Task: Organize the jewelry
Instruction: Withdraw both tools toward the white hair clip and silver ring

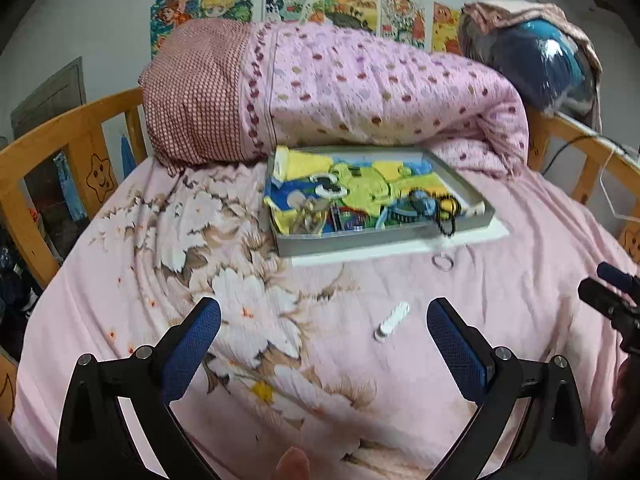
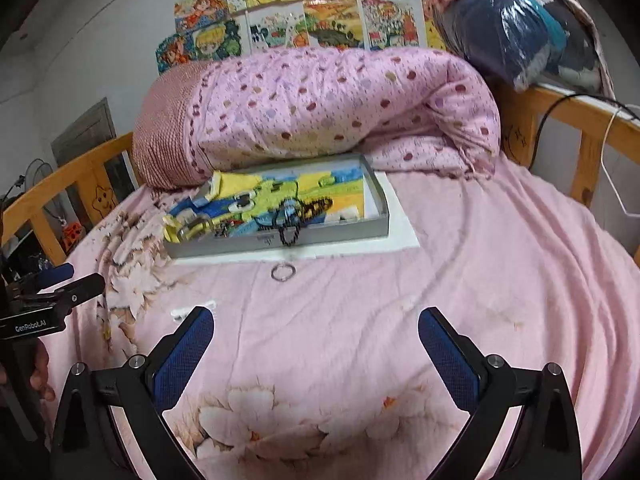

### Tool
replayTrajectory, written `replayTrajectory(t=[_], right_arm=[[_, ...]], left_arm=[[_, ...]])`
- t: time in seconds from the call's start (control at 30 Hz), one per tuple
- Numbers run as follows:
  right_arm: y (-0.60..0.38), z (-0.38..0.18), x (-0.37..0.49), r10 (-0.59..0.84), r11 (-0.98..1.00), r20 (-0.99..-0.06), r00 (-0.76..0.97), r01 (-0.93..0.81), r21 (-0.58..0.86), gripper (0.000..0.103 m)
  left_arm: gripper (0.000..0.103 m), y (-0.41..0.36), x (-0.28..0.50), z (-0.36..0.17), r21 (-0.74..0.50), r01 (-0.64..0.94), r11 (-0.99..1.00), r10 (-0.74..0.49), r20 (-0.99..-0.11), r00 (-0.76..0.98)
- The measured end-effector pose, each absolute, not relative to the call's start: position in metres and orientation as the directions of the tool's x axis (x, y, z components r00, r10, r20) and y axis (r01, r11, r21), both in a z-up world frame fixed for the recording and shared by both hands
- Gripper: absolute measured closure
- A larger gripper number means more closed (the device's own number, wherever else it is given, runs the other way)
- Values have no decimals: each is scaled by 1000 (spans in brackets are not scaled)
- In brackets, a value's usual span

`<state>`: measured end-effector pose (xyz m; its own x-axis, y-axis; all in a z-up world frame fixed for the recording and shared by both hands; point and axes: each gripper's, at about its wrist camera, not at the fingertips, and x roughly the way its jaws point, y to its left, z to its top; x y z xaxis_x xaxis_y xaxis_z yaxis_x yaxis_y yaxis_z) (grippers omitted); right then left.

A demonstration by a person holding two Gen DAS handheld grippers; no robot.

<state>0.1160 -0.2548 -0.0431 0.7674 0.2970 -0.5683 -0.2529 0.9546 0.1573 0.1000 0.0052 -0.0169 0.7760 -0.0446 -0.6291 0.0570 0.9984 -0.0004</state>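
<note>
Both claws hang over the pink bedsheet [image 2: 460, 264] with their jaws spread wide and nothing between them. The left claw [image 1: 323, 318] faces a small white clip [image 1: 391, 322] lying loose on the sheet, just ahead of it and a little toward the right finger, at about one o'clock. The clip's long axis runs from seven o'clock to one o'clock in the left wrist view, so it lies slanted across the gap rather than square to the fingers.

Farther out at one o'clock sits a thin ring [image 1: 442, 261], flat on the sheet and just short of the white board [image 1: 400, 246] under the grey tray [image 1: 360, 236]. From the right claw [image 2: 316, 320] the ring [image 2: 283, 271] is at about eleven o'clock, well ahead, while the clip [image 2: 188, 312] peeks out beside its left finger.

The tray holds a colourful picture lining and a heap of jewelry; a black bead string [image 2: 289, 236] droops over its near wall.

In my judgement the left claw is nearer the clip and the right is better lined up with the ring; either would need a turn of the wrist to close across the clip's narrow side.
</note>
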Motion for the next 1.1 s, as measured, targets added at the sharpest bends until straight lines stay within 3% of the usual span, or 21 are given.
replayTrajectory(t=[0.5, 0.87, 1.1], right_arm=[[-245, -79, 131, 280, 958, -682, 675, -241, 155, 0], [-241, -88, 155, 307, 946, -706, 638, -285, 154, 0], [-239, -90, 185, 335, 927, -719, 609, -348, 137, 0]], left_arm=[[2, 8, 112, -47, -18, 60, 998, -55, -715, 697], [2, -2, 124, -62, -46, 190, 981, -158, -755, 636], [2, -5, 140, -71, -41, 204, 978, -161, -769, 619]])
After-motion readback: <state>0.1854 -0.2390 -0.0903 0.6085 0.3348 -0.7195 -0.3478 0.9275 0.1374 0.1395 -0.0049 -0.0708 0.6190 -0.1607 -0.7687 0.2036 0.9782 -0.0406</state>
